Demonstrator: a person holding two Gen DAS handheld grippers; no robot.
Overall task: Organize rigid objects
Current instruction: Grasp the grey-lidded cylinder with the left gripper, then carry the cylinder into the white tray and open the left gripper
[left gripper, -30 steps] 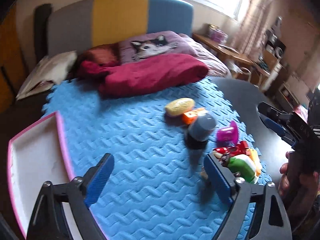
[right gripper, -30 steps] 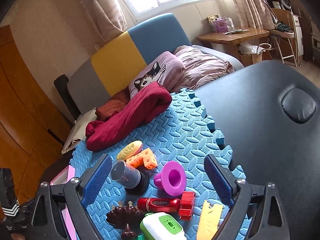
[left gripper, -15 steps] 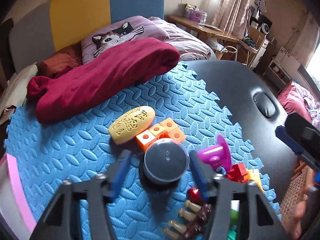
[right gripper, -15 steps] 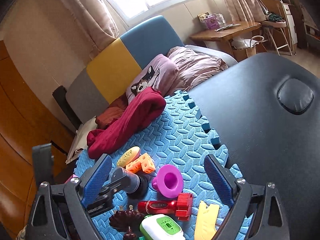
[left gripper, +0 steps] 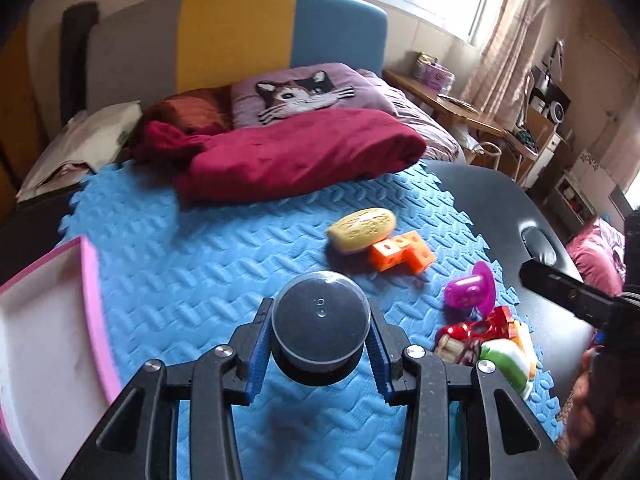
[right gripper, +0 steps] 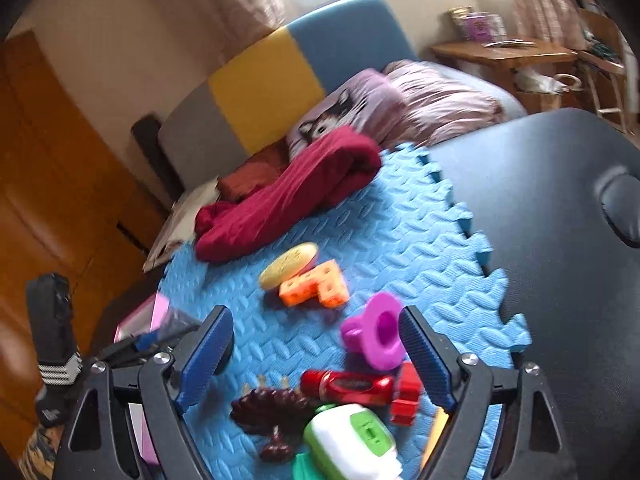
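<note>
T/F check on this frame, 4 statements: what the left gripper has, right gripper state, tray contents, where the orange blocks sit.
1. The left gripper is shut on the grey-lidded jar. True.
2. The right gripper holds the purple cup. False: its jaws are open and have just been closing a little; the cup lies on the blue foam mat, unclamped.
3. The pink-rimmed tray holds the orange blocks. False: they lie on the mat.
4. The yellow oval toy lies right beside the orange blocks. True.
</note>
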